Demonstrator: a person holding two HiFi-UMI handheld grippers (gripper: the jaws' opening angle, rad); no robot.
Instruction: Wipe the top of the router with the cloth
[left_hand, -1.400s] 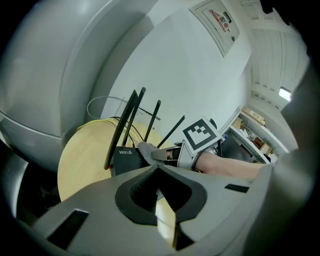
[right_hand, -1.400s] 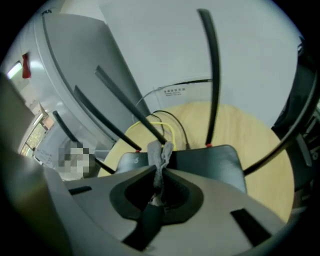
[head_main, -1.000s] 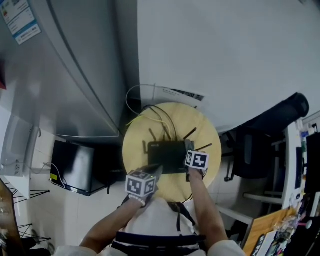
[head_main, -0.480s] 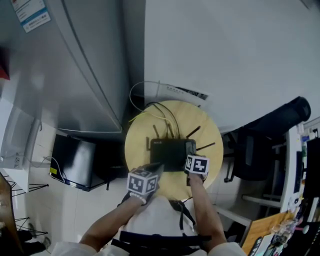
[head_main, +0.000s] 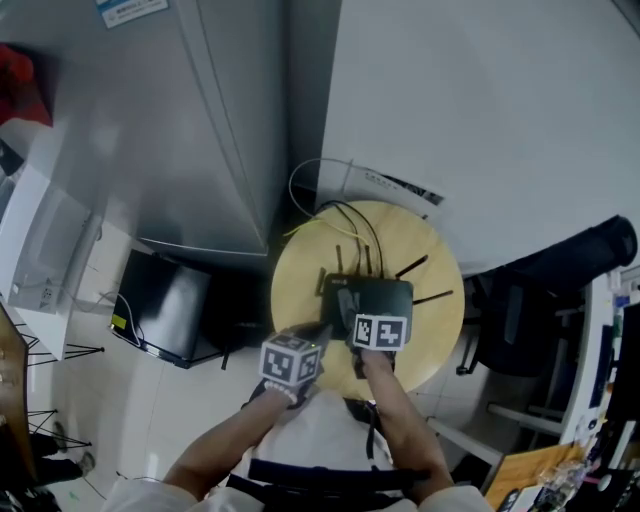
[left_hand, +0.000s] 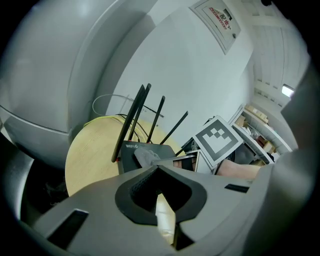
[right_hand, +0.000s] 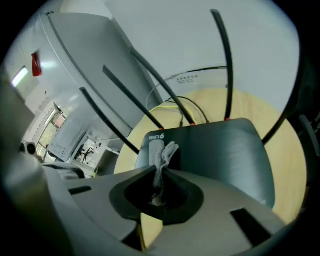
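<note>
Wiping in hand: right gripper (right_hand: 160, 171) pinches the cloth (right_hand: 165, 151) against the router (right_hand: 220, 150) top's labelled corner, left gripper (left_hand: 156, 168) closed empty alongside; next stroke should probably cross the unwiped far side.

Round wooden table (head_main: 432, 335) beside a grey cabinet (head_main: 180, 130) — dark screen (head_main: 165, 305) on the floor

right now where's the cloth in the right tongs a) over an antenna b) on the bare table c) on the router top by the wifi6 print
C: the cloth, pinched in the right tongs, lies on the router top beside the WIFI6 print.
</note>
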